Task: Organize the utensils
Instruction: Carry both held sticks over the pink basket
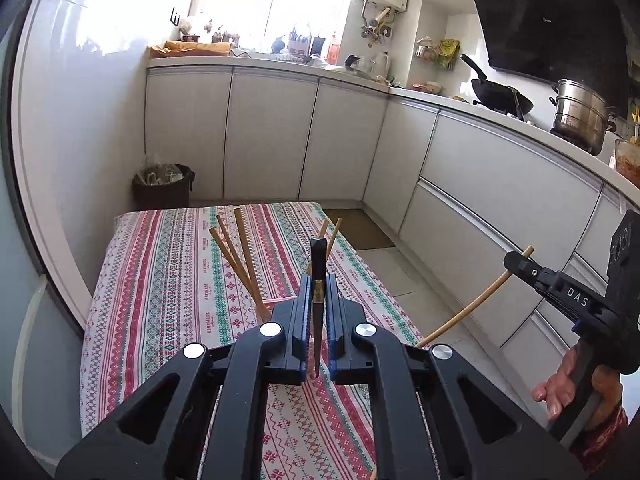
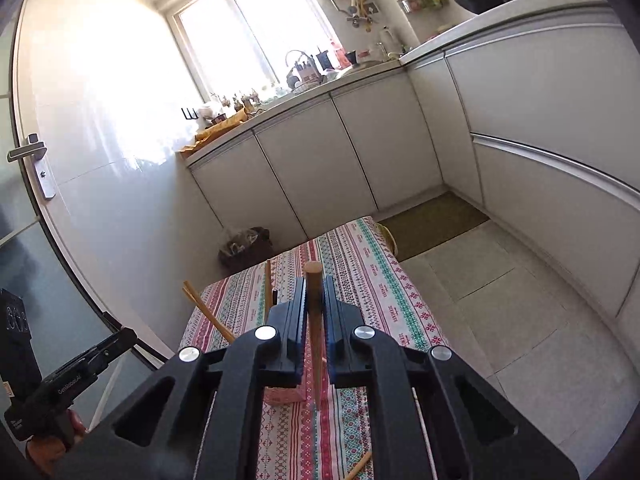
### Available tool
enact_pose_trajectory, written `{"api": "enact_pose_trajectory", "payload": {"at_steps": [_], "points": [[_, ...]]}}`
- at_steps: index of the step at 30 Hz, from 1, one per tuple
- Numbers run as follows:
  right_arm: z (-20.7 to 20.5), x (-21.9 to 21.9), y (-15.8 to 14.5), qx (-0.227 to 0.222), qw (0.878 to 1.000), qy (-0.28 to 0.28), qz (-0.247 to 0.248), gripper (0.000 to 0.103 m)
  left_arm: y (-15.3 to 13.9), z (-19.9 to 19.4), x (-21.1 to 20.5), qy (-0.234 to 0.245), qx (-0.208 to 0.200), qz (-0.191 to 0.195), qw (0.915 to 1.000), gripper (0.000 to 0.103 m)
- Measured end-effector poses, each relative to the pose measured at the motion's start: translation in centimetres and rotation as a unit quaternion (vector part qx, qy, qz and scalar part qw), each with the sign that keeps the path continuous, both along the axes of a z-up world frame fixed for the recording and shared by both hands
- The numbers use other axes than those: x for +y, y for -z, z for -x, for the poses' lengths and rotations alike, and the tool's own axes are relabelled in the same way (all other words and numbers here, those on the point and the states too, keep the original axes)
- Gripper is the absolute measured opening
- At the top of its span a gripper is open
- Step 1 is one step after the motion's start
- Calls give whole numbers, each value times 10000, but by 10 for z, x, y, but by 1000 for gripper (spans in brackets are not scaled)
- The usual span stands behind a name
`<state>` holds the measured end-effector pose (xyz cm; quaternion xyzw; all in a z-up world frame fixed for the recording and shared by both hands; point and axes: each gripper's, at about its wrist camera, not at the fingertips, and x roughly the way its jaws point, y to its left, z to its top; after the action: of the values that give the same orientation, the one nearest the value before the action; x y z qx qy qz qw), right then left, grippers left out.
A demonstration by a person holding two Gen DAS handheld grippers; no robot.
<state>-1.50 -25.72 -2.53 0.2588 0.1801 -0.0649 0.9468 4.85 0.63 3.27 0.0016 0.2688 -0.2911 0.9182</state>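
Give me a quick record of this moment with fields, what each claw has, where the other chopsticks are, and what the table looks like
left claw: shut on a dark chopstick, held upright
right claw: shut on a light wooden chopstick, also seen from the left wrist view
other chopsticks: several wooden chopsticks stand leaning in a pink holder
table: covered by a striped patterned tablecloth
background: trash bin on the floor beyond the table
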Motion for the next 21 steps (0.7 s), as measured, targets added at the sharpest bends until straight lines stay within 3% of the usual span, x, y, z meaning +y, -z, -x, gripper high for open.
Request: {"api": "enact_pose_trajectory", "payload": {"at_steps": [5, 21], "points": [[0, -8, 4, -1, 9999, -2, -115, 8, -1, 2, -3, 4, -51, 5, 10000, 6], [19, -8, -50, -885, 9961, -2, 58, 8, -33, -18, 6, -525, -517, 616, 9954, 6]]}}
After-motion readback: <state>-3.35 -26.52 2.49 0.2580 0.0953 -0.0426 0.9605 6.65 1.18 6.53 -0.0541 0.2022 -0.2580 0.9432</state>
